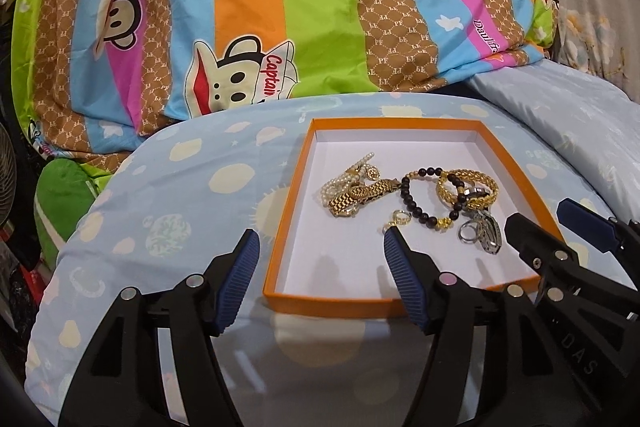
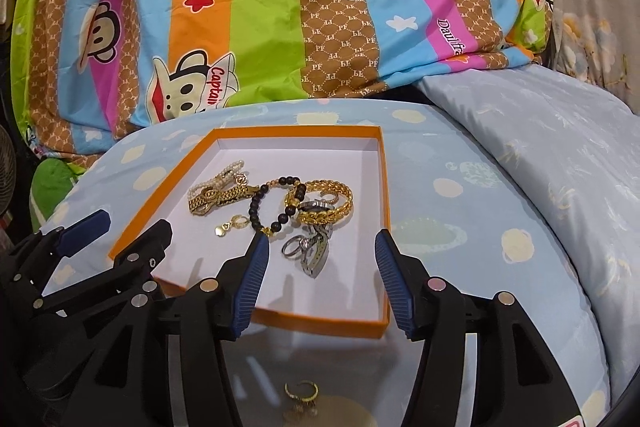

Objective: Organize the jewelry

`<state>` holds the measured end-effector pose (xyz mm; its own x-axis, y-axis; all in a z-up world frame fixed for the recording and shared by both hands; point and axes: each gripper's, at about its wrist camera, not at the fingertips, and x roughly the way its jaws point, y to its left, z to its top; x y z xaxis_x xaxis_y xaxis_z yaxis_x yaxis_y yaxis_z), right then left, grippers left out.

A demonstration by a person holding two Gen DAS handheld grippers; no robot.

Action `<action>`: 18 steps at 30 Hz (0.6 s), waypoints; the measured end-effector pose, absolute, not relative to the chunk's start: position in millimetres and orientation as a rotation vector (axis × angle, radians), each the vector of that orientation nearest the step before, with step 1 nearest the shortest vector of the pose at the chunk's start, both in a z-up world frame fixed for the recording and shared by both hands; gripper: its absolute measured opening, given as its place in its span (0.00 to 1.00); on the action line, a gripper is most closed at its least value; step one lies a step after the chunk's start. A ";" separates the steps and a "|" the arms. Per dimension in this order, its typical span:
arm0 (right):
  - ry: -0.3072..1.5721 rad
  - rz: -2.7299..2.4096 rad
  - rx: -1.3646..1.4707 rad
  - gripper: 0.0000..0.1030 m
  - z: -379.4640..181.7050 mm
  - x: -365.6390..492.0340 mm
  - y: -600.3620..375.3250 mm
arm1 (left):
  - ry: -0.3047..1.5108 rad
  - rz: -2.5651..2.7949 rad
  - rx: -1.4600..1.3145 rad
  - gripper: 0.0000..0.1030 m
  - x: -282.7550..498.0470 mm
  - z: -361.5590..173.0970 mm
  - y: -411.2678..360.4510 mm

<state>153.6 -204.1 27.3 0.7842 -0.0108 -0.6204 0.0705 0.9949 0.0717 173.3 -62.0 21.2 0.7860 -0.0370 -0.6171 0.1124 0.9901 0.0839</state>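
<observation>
An orange box [image 1: 286, 211] with a white inside lies on the light blue cloth and holds a pile of jewelry: a gold watch [image 1: 360, 195], a pearl bracelet [image 1: 340, 179], a black bead bracelet [image 1: 416, 195], a gold chain bangle [image 1: 468, 189], silver rings [image 1: 476, 231] and a small gold earring [image 1: 400, 219]. The box [image 2: 132, 223] and pile also show in the right wrist view. My left gripper [image 1: 320, 239] is open and empty over the box's near left part. My right gripper [image 2: 320, 243] is open and empty above the silver rings [image 2: 308, 251]. A gold ring [image 2: 301, 389] lies on the cloth below the right gripper, outside the box.
A striped cartoon-monkey quilt [image 1: 280, 7] is heaped behind the box. A pale blue pillow [image 2: 540, 147] lies at the right. The cloth surface [image 1: 160, 207] curves away at the left, with green items and a fan beyond its edge.
</observation>
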 end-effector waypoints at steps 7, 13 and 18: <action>0.659 -0.046 0.085 0.54 28.1 151.8 -203.0 | 0.652 -0.069 0.120 0.61 170.6 21.8 -62.0; 0.648 -0.055 0.067 0.54 29.8 151.8 -201.7 | 0.643 -0.064 0.122 0.61 170.8 21.7 -62.2; 0.641 -0.058 0.059 0.54 30.6 150.3 -200.8 | 0.644 -0.059 0.121 0.62 170.5 22.0 -62.0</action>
